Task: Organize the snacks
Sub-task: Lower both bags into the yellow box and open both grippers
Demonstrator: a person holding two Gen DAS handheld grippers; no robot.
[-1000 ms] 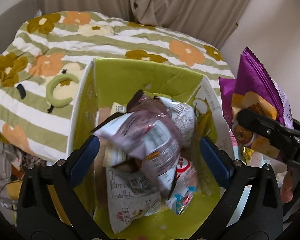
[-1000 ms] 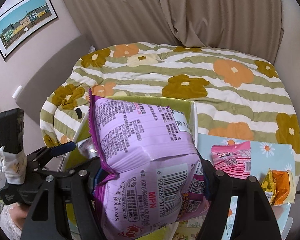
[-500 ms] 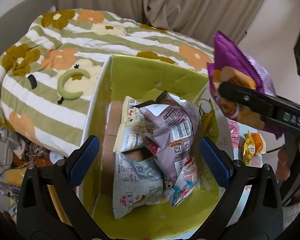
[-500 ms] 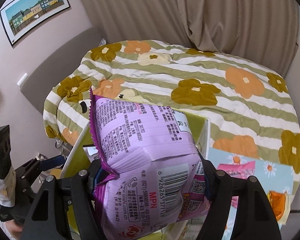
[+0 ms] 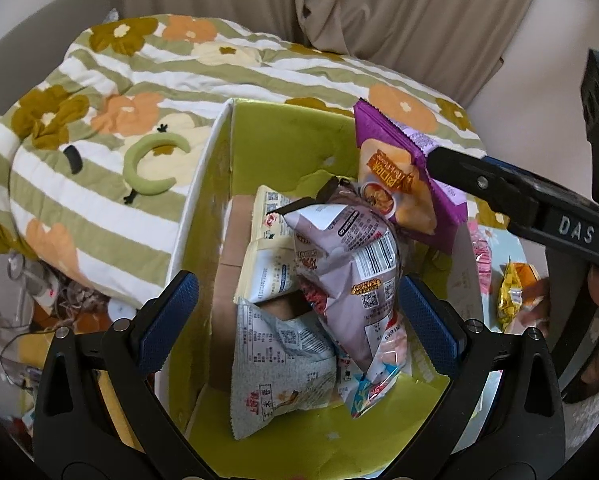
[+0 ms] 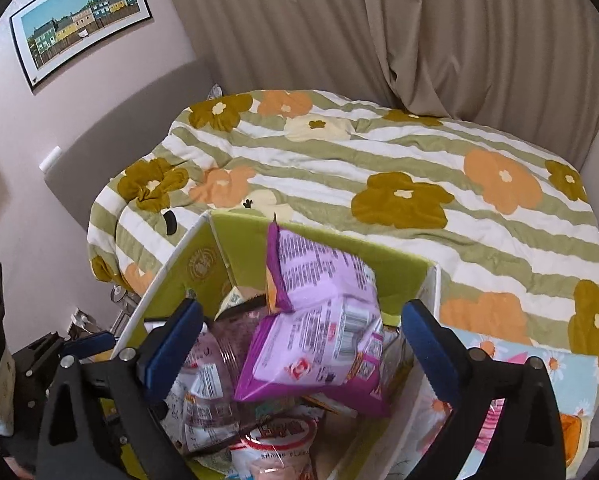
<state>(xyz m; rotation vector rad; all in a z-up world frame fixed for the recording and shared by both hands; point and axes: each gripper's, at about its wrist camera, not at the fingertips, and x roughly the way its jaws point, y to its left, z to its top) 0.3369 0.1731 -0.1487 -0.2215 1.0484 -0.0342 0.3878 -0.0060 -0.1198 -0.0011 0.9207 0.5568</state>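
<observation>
Both grippers, left (image 5: 295, 320) and right (image 6: 299, 344), gape; purple bag (image 6: 319, 340) seemingly loose above box (image 5: 283, 140).

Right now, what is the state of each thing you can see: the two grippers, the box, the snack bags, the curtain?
green box: open on top, holding a snack pile.
left gripper: jaws open, empty, over the green box.
right gripper: jaws open, empty.
purple bag: unheld, tilted on the snack pile, blurred.
pink packet: outside the green box.
orange packet: outside, beside the pink packet.
curtain: drawn shut.
</observation>
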